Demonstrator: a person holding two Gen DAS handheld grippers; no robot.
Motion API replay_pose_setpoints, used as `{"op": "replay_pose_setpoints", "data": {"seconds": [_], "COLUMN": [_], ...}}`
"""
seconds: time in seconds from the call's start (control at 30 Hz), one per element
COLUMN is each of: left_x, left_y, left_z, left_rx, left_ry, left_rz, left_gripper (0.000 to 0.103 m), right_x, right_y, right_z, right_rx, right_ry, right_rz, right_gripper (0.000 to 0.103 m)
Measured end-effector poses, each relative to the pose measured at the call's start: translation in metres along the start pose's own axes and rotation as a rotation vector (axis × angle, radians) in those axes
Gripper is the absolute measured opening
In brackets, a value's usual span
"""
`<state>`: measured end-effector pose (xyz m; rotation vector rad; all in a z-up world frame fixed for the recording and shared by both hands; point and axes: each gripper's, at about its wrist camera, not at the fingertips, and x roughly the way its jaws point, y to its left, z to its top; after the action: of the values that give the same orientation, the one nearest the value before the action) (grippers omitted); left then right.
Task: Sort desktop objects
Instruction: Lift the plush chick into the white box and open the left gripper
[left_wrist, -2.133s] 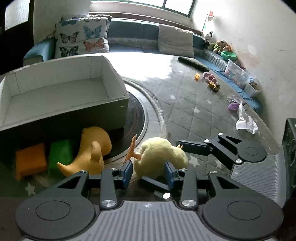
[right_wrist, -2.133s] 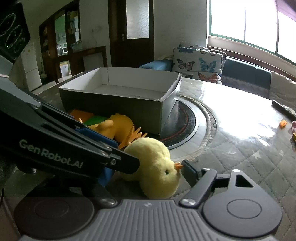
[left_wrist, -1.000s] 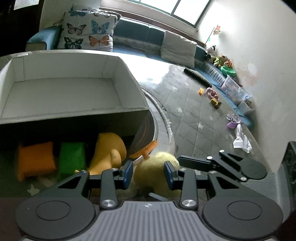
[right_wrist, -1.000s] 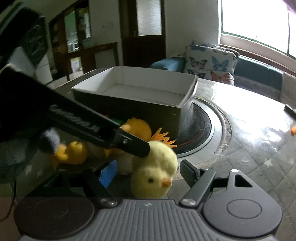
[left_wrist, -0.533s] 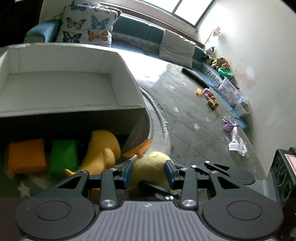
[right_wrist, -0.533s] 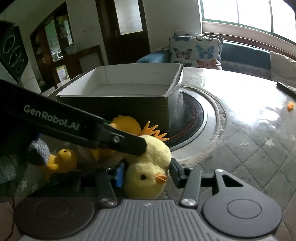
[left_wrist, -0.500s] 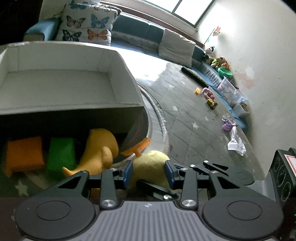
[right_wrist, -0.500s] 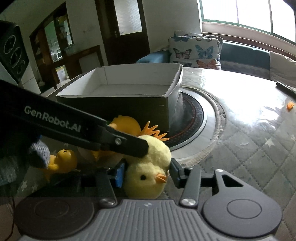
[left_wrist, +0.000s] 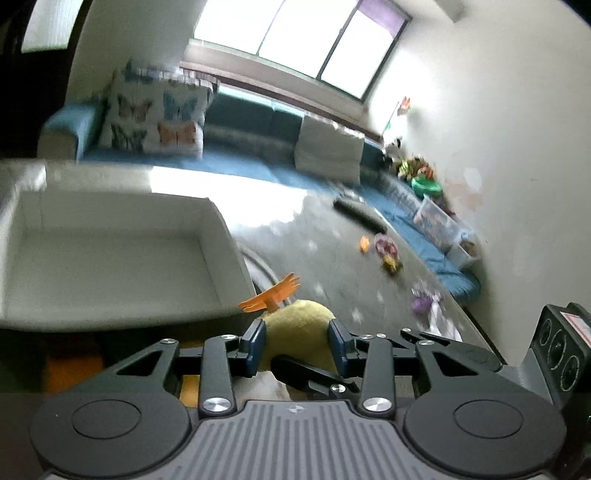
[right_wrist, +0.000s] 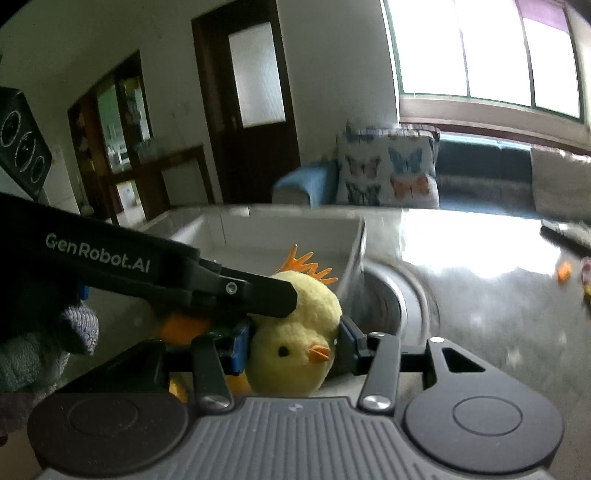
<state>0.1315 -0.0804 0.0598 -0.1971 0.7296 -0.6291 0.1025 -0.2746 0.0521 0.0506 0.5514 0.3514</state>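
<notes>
Both grippers clamped on one yellow plush chick (right_wrist: 295, 347), held up off the bench (right_wrist: 480, 314) just beside the near corner of the white cardboard box (left_wrist: 110, 258). Left gripper (left_wrist: 297, 343) with jaws pressed into the chick's sides from behind, blue pads (left_wrist: 255, 341) sunk in the fluff, orange plush feet (left_wrist: 273, 293) poking up past the box's near wall. Right gripper (right_wrist: 293, 343) with jaws clenched on the chick's head, black eye and orange beak facing the camera, orange feet (right_wrist: 306, 264) sticking up against the box's inner wall. Left gripper's black finger marked "GenRobot.AI" (right_wrist: 155, 273) lying across the chick's top in the right wrist view, gloved hand (right_wrist: 44, 350) behind it. Below the box's near wall, in shadow, orange shapes (left_wrist: 70, 369) too dim to name. Beyond the box, a dark round inset (right_wrist: 402, 302) in the bench, then a black remote (left_wrist: 360, 218), a small orange piece (left_wrist: 365, 243) and a few small toys (left_wrist: 388, 254), well apart from the box. Behind it all, a blue sofa with a butterfly cushion (right_wrist: 388, 173) under the window. Both views blurred.
</notes>
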Motion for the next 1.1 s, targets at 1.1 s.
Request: {"op": "replay_pose_setpoints", "data": {"seconds": [1.1], "left_x": [0.075], "left_y": [0.125], "left_z": [0.041], "left_rx": [-0.197], "left_ry": [0.054], "left_rz": [0.037], "left_gripper": [0.039], "right_x": [0.149], "right_y": [0.016], "right_z": [0.037], "right_rx": [-0.096], "right_ry": [0.136], "right_rz": [-0.052], "right_gripper": [0.050]}}
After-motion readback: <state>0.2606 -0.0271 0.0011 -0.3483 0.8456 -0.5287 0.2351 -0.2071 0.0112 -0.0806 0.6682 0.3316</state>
